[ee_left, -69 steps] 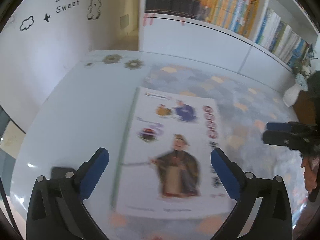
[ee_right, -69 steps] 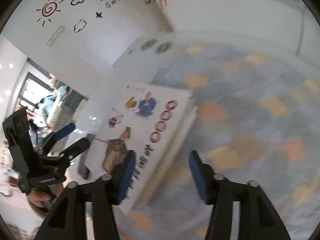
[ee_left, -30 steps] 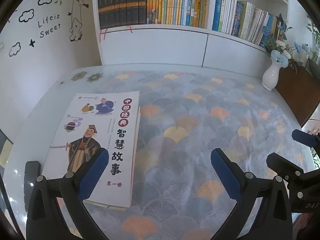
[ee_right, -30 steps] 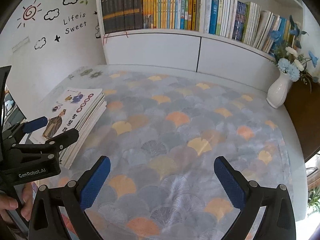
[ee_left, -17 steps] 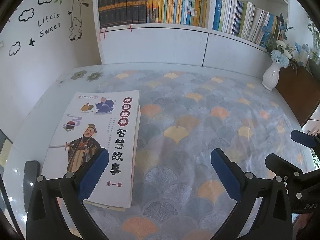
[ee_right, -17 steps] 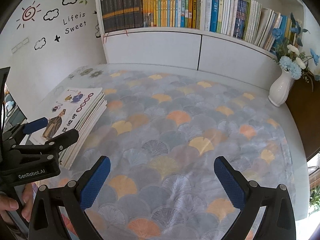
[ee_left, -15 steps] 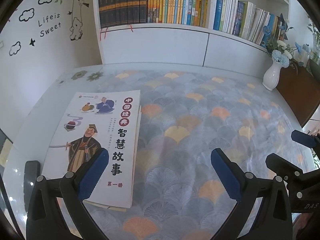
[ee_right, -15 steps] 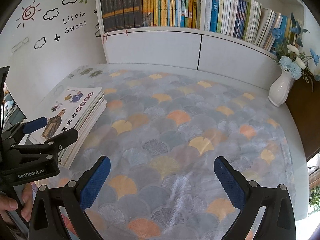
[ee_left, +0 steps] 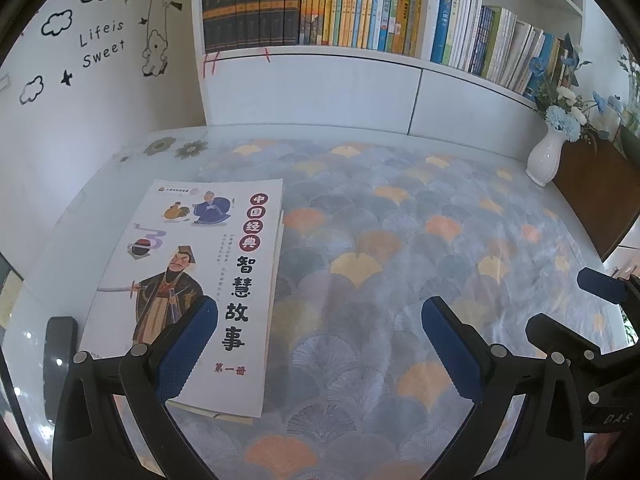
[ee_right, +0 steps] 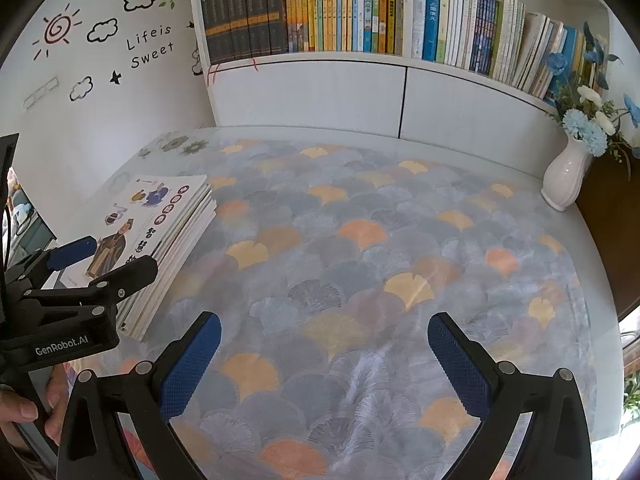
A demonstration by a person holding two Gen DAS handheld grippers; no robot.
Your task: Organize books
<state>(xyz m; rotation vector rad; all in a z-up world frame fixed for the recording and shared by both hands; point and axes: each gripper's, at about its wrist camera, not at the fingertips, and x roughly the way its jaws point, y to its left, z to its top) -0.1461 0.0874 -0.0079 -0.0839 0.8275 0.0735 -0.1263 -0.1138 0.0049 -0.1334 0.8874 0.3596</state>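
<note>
"Lifeis Sweet" wall lettering; left tool reads "GenRobot.AI".

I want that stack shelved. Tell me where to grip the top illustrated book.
Take the top book by its long right edge, coming from the tablecloth side. It lies flat on the stack; that edge is exposed and unobstructed, so a finger could probably slip underneath.
</note>
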